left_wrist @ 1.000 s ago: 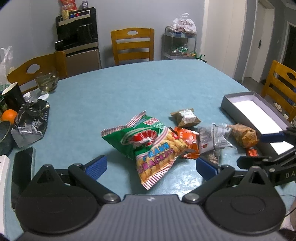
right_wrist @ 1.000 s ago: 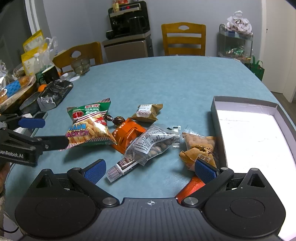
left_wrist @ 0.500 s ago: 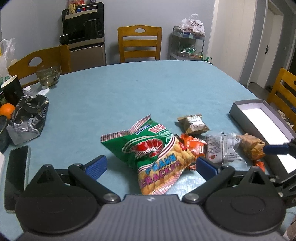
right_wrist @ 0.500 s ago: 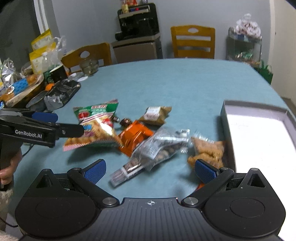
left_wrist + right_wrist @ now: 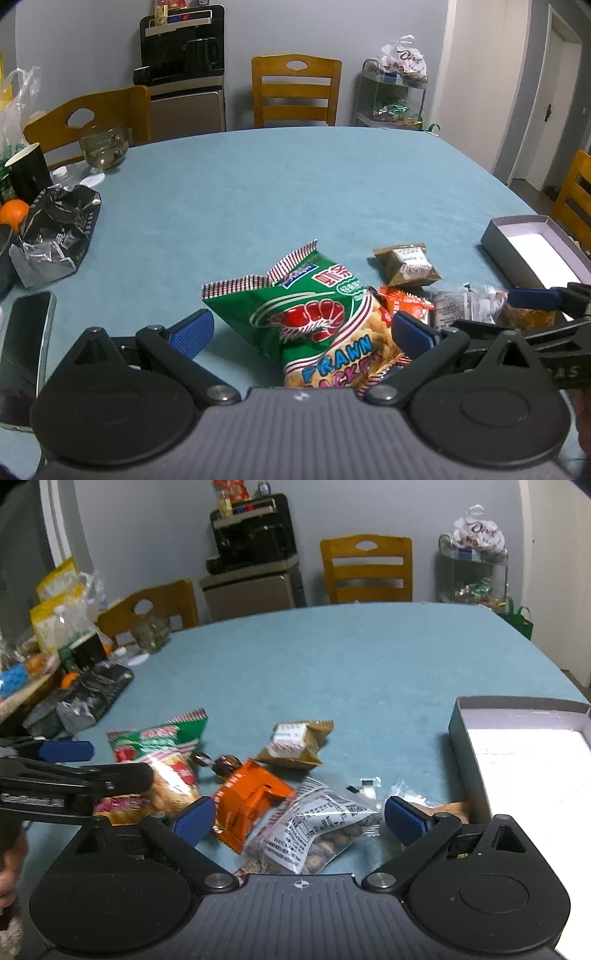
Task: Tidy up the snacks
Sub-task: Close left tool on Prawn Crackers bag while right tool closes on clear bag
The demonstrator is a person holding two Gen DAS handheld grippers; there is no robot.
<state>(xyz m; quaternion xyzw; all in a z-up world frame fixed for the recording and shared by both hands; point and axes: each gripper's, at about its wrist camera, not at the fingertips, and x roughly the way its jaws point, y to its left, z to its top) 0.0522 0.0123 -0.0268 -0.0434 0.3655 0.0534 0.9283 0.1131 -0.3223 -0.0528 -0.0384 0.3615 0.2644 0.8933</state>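
The green prawn cracker bag [image 5: 317, 325] lies on the table [image 5: 295, 192] directly between the wide-spread fingers of the left gripper [image 5: 301, 328], its lower end running under the gripper body. The clear nut packet [image 5: 325, 834] lies likewise between the wide-spread fingers of the right gripper [image 5: 299, 821], with the orange packet [image 5: 251, 801] touching it just inside the left finger and a brown packet [image 5: 295, 744] ahead of the fingertips. The open grey box [image 5: 517, 738] stands beyond the right finger, nothing visible in it. Judgement: both grippers are at the approach stage, nothing gripped. To do this well, each should close on one packet only, taking the body rather than a loose edge; the right should keep clear of the overlapping orange packet.
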